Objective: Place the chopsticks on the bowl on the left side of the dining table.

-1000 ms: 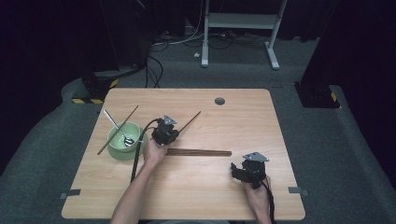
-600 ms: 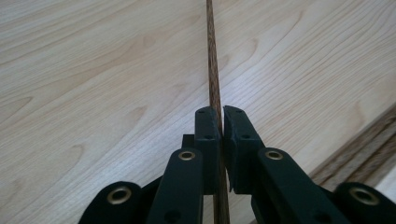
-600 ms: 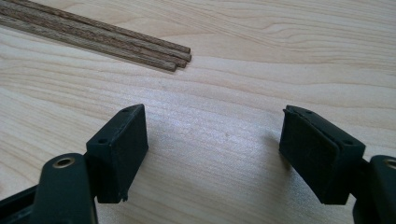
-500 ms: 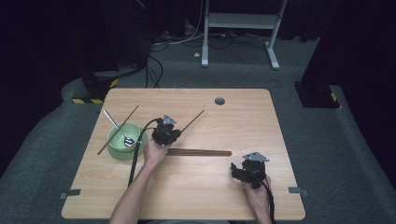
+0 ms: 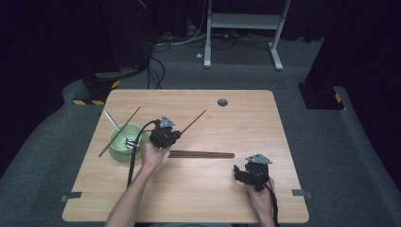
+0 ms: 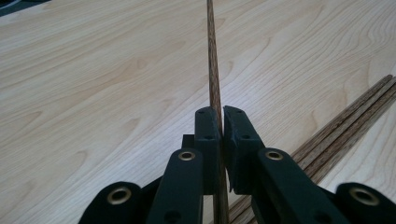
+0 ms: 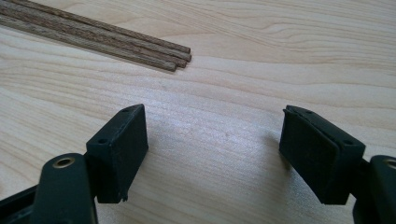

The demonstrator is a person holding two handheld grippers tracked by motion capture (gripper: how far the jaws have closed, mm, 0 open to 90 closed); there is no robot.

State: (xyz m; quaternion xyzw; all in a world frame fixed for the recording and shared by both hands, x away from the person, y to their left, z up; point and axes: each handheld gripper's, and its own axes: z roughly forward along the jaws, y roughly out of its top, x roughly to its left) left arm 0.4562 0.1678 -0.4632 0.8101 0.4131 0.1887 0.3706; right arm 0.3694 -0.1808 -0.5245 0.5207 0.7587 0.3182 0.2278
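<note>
High view: the left tongs (image 5: 176,136) sit near the middle of the table (image 5: 246,198), in the person's left hand (image 5: 153,155), clamped on one chopstick (image 5: 195,121) that runs up and to the right from the jaws, its far end toward the table's back edge. Just below the left tongs, a bundle of chopsticks (image 5: 202,154) lies flat, lengthwise across the table. To the left stands a green bowl (image 5: 122,150) with a metal utensil (image 5: 116,126) in it and another stick (image 5: 119,131) resting across its rim. The right tongs (image 5: 240,173) sit toward the front right, well apart from the bundle, held in the right hand (image 5: 261,193). A dark round grommet (image 5: 222,102) marks the table near its back edge.

Left gripper view: the left tongs (image 6: 221,122) are together on the chopstick (image 6: 213,70), pads pressing it from both sides. The stick points straight away over the wood. The bundle (image 6: 345,122) lies to the right, on the table, apart from the held stick.

Right gripper view: the right tongs (image 7: 212,140) stand wide apart, nothing between them, bare table beneath. The bundle's ends (image 7: 154,52) lie beyond, upper left, three sticks side by side and touching.
</note>
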